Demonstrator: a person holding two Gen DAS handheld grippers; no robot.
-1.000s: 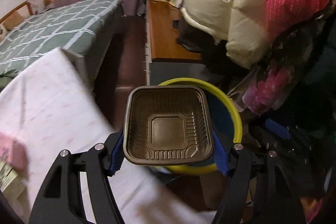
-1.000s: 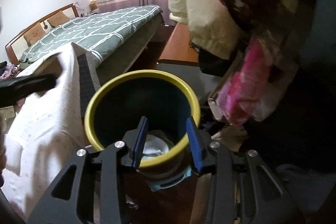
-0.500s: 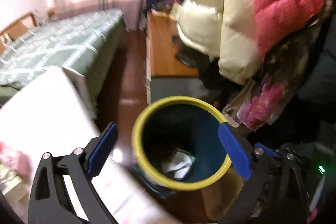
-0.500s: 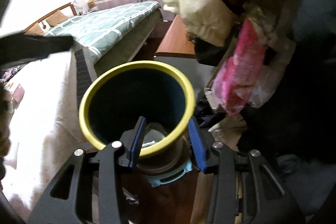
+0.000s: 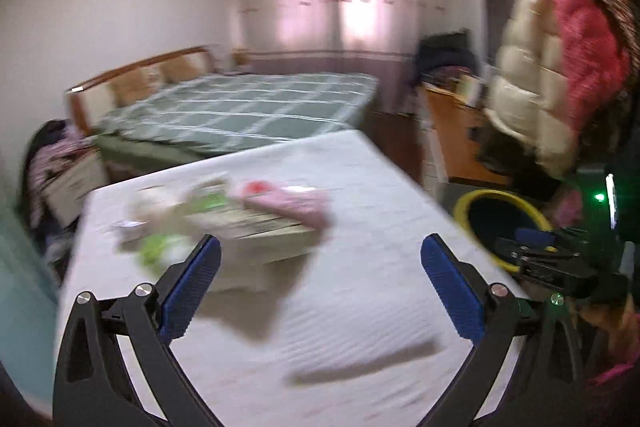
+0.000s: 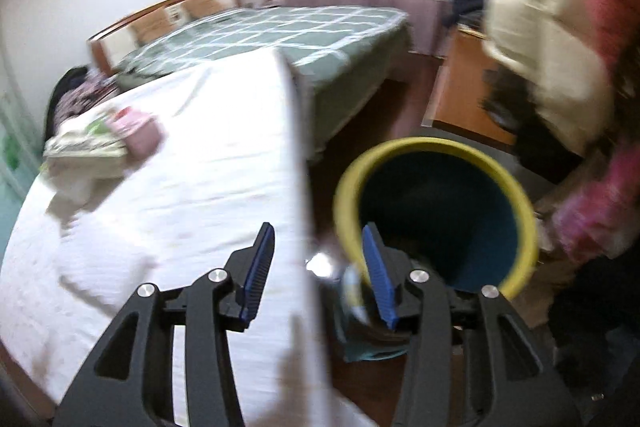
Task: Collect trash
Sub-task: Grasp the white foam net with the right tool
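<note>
One green checked bed (image 5: 240, 111) fills the far room; one white-clothed table (image 5: 360, 267) lies nearer, carrying one blurred heap of trash (image 5: 224, 215) at far left. One yellow-rimmed bin (image 6: 436, 211) stands right of it. Left tongs (image 5: 320, 283) gape empty, trash just beyond; right tongs (image 6: 318, 267), just opening, hold nothing.

Left gripper (image 5: 320, 267) jaws wide, empty, over white-covered table (image 5: 360, 307), blurred litter pile (image 5: 240, 211), yellow-rimmed bin (image 5: 500, 223) right.

White cloth-covered table (image 5: 360, 267) carrying a blurred pile of green-printed papers (image 5: 256, 223), topped by a pink soft bundle (image 5: 288, 203). Dark wooden floor (image 6: 360, 131) under a yellow-rimmed blue bin (image 6: 436, 147).
</note>
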